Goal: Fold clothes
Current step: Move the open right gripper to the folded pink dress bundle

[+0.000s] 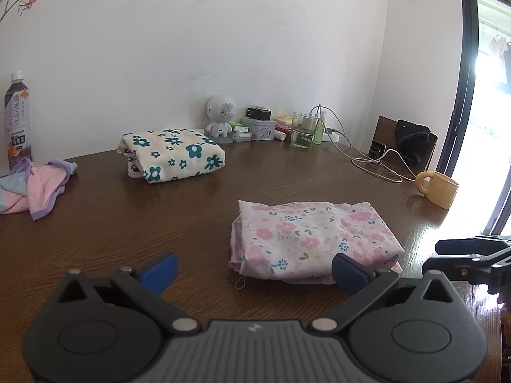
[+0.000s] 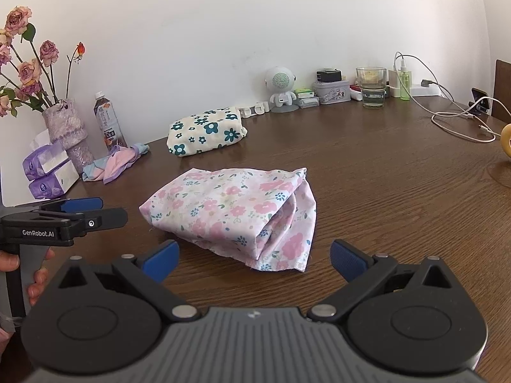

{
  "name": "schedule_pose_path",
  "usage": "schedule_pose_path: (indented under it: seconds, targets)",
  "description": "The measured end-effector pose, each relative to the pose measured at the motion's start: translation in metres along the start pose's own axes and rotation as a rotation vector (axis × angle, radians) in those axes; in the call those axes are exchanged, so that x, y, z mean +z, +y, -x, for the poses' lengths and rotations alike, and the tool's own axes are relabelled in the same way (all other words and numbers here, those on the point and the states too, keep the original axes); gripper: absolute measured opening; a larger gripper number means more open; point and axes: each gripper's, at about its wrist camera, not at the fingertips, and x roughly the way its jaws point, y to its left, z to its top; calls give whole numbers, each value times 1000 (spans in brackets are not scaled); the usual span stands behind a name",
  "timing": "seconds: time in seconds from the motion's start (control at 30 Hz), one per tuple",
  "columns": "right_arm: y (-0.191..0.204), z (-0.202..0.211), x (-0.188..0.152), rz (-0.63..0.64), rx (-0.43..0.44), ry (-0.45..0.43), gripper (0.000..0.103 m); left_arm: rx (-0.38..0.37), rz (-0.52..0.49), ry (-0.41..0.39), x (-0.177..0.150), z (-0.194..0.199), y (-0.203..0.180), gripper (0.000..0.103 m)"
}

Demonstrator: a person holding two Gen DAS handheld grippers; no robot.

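Far left of the left wrist view lay a crumpled pink cloth (image 1: 30, 188), w/ a blue-flower fold (image 1: 172, 154) upper centre. Pink floral fold (image 1: 314, 241) sat on the table (image 1: 127, 229), lower centre-right. Left gripper (image 1: 254, 271) was spread wide, empty; right gripper (image 2: 252, 257) likewise released, fold just ahead.

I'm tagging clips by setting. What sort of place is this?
Likely a home room: a wooden table against a white wall, folded clothes, a vase of roses, chargers and a mug.
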Motion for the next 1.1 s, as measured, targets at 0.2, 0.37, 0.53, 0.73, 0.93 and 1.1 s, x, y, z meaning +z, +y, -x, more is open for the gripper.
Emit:
schedule_pose_path:
  seconds: [0.2,0.37,0.53,0.73,0.93,1.1]
  targets:
    - [-2,0,1,-1,-8,-5,103,-1,6,-1,1,1,0,103]
    - [-5,-4,1,-15,-11,-1,103,-3,11,5,0,0,1,103]
    - [-7,-6,0,-21,-9,5,103,-2,16,9,-1,-1,3,103]
    - [-8,-8,-1,-26,-8,11,103,3,22,16,-1,-3,4,103]
    - [-9,-9,-1,-29,-11,14,103,4,27,22,-2,-4,5,103]
    - [-9,-10,-1,-29,-11,20,103,5,28,25,-2,-5,5,103]
